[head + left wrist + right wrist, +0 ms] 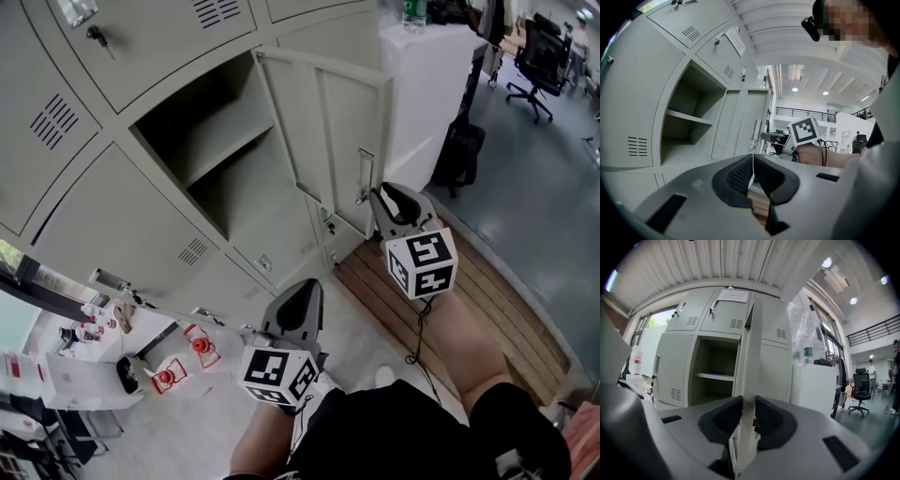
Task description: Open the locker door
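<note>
Apparently the right gripper [748, 404] clamps the open locker door [323, 122] edge.

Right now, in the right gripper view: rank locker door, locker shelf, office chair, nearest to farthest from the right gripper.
1. locker door: its edge sits between the jaws of the right gripper.
2. locker shelf: left, inside the open compartment.
3. office chair: far right, across the floor.

- A white cabinet [427, 94] stands on the grey floor [534, 187], with a green-labelled bottle [413, 11] on top.
- A black bag [457, 155] rests against the cabinet's side.
- A black office chair [544, 56] sits well beyond the cabinet.
- Wooden planking [469, 291] lies near the cabinet's foot.
- Ceiling lights [828, 262] glow above the cabinet.
</note>
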`<state>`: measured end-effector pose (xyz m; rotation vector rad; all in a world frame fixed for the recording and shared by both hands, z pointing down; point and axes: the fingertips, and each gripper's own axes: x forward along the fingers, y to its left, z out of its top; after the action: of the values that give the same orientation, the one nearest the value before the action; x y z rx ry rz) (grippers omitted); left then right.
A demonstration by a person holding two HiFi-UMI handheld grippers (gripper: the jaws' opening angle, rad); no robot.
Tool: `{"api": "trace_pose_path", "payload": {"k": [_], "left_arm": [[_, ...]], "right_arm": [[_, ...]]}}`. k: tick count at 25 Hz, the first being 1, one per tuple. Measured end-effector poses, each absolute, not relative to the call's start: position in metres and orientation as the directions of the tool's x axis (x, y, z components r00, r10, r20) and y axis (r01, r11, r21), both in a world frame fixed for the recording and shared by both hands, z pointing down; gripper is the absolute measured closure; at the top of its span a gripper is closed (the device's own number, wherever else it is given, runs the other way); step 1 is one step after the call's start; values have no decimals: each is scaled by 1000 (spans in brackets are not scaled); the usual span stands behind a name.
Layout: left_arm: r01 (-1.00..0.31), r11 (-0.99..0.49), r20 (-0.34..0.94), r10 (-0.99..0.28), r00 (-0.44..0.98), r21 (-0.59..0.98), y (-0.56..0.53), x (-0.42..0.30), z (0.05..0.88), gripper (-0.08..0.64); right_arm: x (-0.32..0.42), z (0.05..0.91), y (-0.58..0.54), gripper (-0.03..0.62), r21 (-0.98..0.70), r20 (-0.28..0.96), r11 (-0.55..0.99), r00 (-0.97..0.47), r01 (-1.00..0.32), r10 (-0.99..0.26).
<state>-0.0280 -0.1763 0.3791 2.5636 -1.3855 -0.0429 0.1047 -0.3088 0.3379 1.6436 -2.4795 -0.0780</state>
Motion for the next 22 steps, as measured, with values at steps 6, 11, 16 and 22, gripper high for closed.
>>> {"api": "trace_pose_path", "payload": {"k": [6, 11, 16, 22], "left_arm": [[-847, -492, 97, -850, 517, 201, -175, -23, 380, 541], [-872, -452, 110, -872, 476, 188, -174, -24, 379, 541], [-891, -417, 115, -891, 440, 178, -173, -21, 378, 541], [-910, -374, 106, -912, 395, 178, -166, -9, 376, 541]], "right_arm": [[124, 339, -323, 476, 125, 100, 383, -373, -915, -923], [133, 339, -332, 479, 109, 90, 390, -382, -914, -920], [136, 340, -336, 487, 106, 81, 412, -405, -905, -911], [141, 336, -322, 514, 129, 59, 443, -439, -887, -897]]}}
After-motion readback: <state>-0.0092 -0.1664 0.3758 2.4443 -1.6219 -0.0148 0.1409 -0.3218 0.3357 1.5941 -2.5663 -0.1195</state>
